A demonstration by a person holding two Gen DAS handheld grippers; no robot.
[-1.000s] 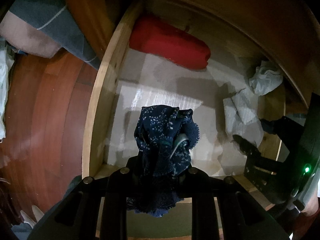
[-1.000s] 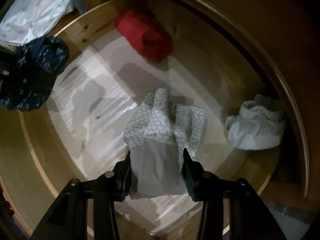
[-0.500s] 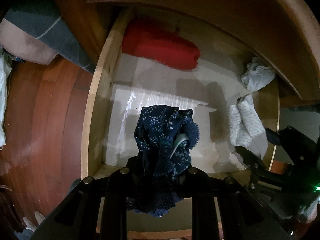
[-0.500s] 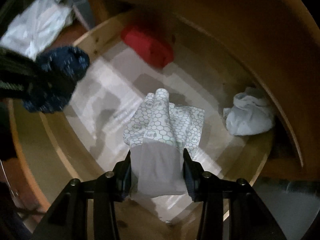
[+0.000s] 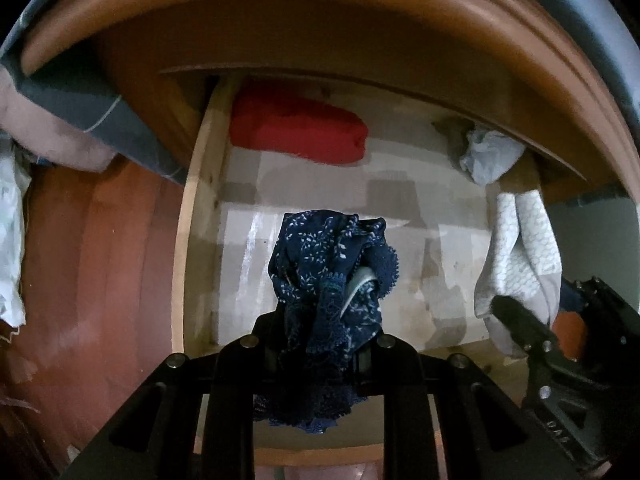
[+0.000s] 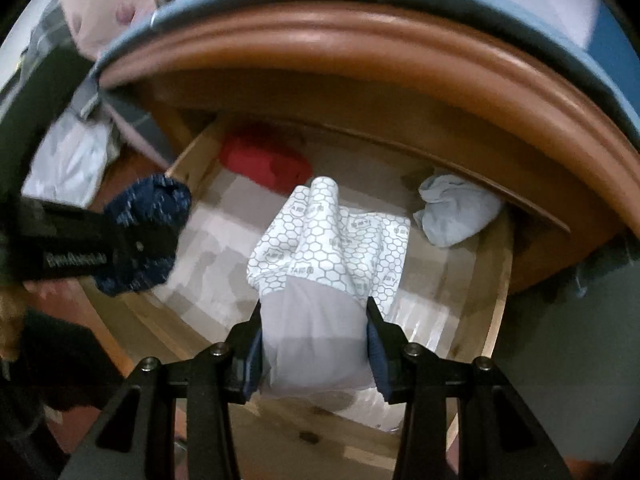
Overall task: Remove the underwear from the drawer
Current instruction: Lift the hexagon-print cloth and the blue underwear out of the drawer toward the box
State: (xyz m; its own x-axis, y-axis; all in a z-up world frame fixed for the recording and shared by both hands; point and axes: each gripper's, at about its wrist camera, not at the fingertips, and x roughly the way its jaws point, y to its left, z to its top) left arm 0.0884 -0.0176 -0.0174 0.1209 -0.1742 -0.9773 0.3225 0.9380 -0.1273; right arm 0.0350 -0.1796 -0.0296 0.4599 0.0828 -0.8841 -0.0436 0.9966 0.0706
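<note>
Now each gripper's fingers clamp underwear above the drawer.

Drawer is pale raw-looking wood with a slightly shiny liner. Navy underwear is lacy cloth, white pair smooth printed fabric, grippers matte black plastic.

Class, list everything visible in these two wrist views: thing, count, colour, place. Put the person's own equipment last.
Drawer: one, pale wood, pulled open.
Red garment: one, red, back left of drawer.
Pale bundle: one, light blue-grey, back right corner of drawer.
Navy underwear: one, dark blue, white print, in left hand-held gripper.
Honeycomb underwear: one, white and grey, in right hand-held gripper.
Left hand-held gripper: one, black, shut.
Right hand-held gripper: one, black, shut.
</note>
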